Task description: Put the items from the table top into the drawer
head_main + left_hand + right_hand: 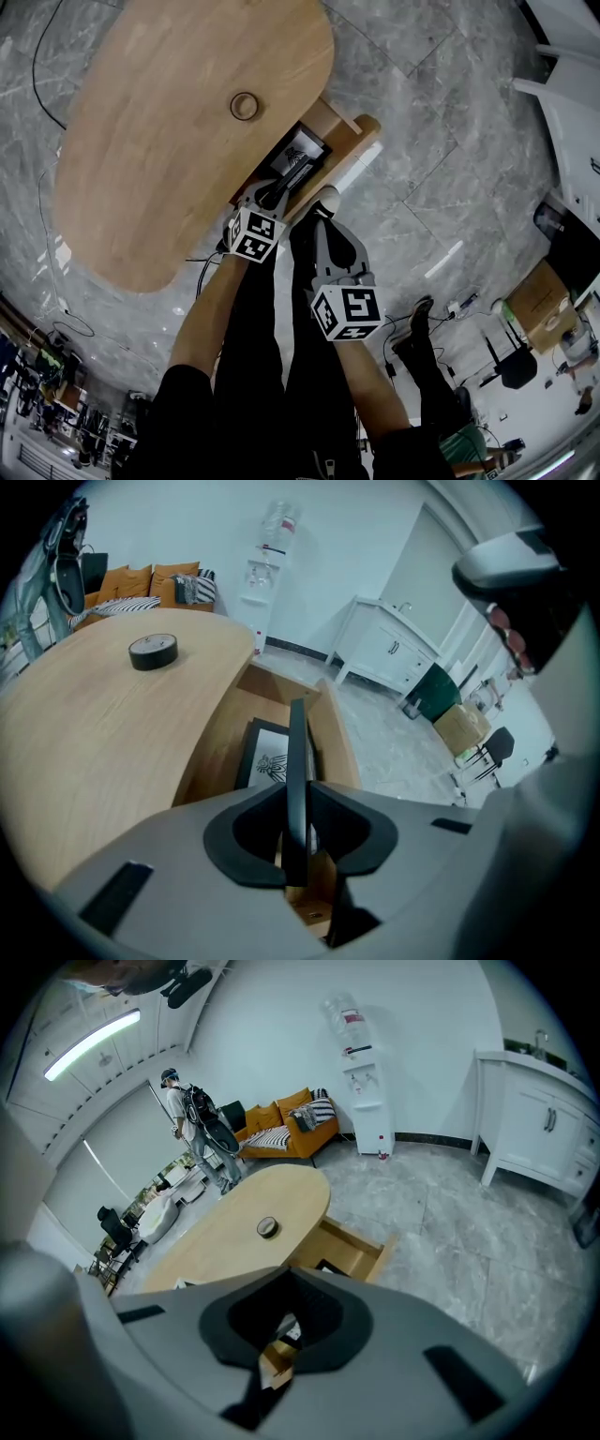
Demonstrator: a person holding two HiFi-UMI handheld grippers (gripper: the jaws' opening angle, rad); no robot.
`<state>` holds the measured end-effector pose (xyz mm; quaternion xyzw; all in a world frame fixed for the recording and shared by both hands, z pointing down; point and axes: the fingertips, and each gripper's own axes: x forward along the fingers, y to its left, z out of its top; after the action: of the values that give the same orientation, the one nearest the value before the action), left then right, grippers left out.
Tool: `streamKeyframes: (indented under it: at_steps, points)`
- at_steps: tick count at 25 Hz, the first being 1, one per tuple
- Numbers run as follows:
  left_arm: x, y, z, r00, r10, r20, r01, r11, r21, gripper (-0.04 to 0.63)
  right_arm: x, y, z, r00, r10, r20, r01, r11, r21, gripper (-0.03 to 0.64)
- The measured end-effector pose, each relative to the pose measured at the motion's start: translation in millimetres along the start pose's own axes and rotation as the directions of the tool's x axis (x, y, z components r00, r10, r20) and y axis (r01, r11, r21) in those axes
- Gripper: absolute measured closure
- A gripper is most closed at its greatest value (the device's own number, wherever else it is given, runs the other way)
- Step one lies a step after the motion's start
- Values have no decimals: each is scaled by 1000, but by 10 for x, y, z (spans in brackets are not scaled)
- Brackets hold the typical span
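Vertically held, thin black slab [297,747], edge-on, clamped in left claw [296,846], over wooden drawer [336,747], right claw [275,1346] closed, empty.

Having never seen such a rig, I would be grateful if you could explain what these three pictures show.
There is no robot: a person holds a two-jaw clamping tool in each hand. One picture looks down from a camera on the person's head; the other two come from cameras riding on the tools. A roll of black tape lies on the wooden table. The table's drawer stands open with a framed picture inside. The left tool grips a thin black flat item, seen edge-on, above the drawer. The right tool seems to hold nothing, its jaws together.
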<state>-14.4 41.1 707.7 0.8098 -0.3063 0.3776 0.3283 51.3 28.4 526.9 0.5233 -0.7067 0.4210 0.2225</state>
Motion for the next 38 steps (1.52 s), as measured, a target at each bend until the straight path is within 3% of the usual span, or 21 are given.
streamKeyframes:
  at_steps: [7, 16, 21, 27, 33, 38]
  points:
    - [-8, 125, -1, 999, 47, 14, -47, 999, -7, 460, 44, 36, 10, 1000, 10, -2, -10, 1000, -7, 607]
    - [-137, 135, 42, 996, 78, 49, -81, 995, 53, 451, 70, 70, -32, 1000, 16, -6, -16, 1000, 6, 608]
    - [-282, 111, 213, 989, 93, 111, -104, 990, 95, 451, 76, 90, -35, 1000, 20, -4, -20, 1000, 10, 607]
    - [-503, 274, 530, 961, 160, 225, -173, 984, 42, 474, 59, 65, -16, 1000, 21, 0, -21, 1000, 7, 609]
    - [-791, 396, 781, 931, 213, 298, -226, 974, 9, 557, 15, 131, 25, 999, 37, 7, -37, 999, 6, 609]
    - [-1053, 614, 1069, 905, 256, 341, -265, 964, -23, 581, 38, 222, 151, 998, 56, 27, -56, 998, -6, 607]
